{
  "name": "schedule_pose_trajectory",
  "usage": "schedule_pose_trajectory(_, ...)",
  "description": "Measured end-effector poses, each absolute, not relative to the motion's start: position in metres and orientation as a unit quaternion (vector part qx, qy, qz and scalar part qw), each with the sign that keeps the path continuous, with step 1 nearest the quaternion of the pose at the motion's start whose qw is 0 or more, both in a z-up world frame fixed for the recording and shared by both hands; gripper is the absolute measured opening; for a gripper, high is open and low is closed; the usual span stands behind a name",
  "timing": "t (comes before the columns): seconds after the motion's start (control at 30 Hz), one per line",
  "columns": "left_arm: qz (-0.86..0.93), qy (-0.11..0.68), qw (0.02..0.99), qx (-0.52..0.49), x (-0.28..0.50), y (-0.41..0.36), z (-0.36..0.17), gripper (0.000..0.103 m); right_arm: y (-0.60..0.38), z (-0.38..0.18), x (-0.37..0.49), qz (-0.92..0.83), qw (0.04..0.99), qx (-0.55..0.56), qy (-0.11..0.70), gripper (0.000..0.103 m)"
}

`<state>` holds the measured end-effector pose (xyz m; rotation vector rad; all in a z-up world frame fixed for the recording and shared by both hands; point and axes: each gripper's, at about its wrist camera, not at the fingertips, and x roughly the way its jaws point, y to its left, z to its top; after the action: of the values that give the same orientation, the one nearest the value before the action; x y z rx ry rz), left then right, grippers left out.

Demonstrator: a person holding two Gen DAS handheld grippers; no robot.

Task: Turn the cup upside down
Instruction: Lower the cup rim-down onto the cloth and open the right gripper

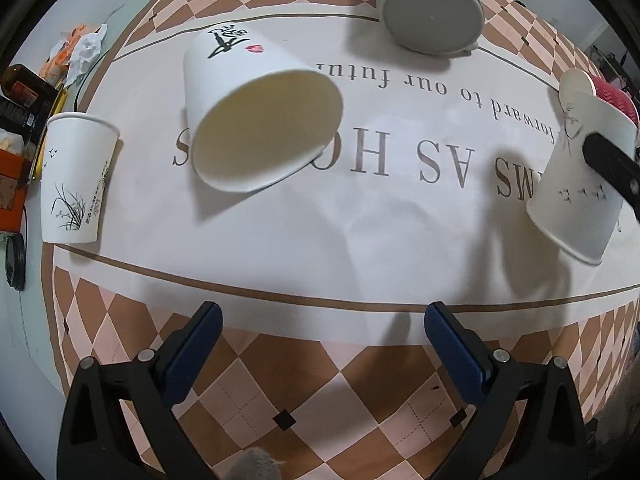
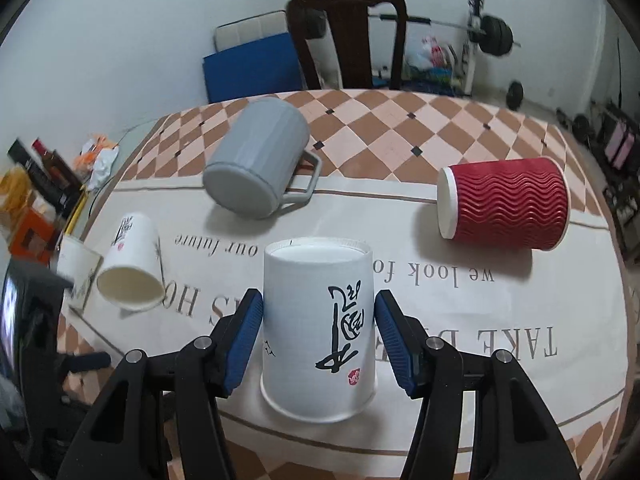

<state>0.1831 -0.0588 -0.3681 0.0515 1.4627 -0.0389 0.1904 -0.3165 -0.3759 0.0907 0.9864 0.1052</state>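
Note:
A white paper cup with black calligraphy (image 2: pixel 318 332) stands upside down on the table mat, rim down, between the blue pads of my right gripper (image 2: pixel 318 322). The pads sit at its sides with small gaps; the jaws are open. The same cup shows at the right edge of the left wrist view (image 1: pixel 576 184) with a black finger (image 1: pixel 612 168) across it. My left gripper (image 1: pixel 320 332) is open and empty above the mat's near edge. A second calligraphy cup (image 1: pixel 256 120) lies on its side with its mouth toward me; it also shows in the right wrist view (image 2: pixel 130 268).
A grey mug (image 2: pixel 256 164) lies on its side at the back. A red ribbed cup (image 2: pixel 504 208) lies on its side at the right. A white cup with grass print (image 1: pixel 78 180) stands upright at the left. Boxes and clutter (image 1: pixel 24 120) line the left table edge. A chair (image 2: pixel 348 36) stands behind.

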Motion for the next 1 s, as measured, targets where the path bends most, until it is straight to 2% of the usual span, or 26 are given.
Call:
schedule_pose_trajectory(0.43, 0.007, 0.646, 0.763, 0.026, 0.139, -0.073, -0.366, 0.103, -0.323, -0.392, 0.143, 0.065, 0.864, 0.018, 0.499, 0.063)
schedule_pose_trajectory(0.77, -0.009, 0.618, 0.785, 0.05, 0.109, -0.084, -0.331, 0.103, -0.33, -0.36, 0.106, 0.015, 0.867, 0.009, 0.498, 0.099)
schedule_pose_trajectory(1.0, -0.026, 0.576, 0.815, 0.048, 0.093, -0.088, -0.254, 0.103, -0.35, -0.303, 0.062, -0.076, 0.856, 0.011, 0.511, 0.102)
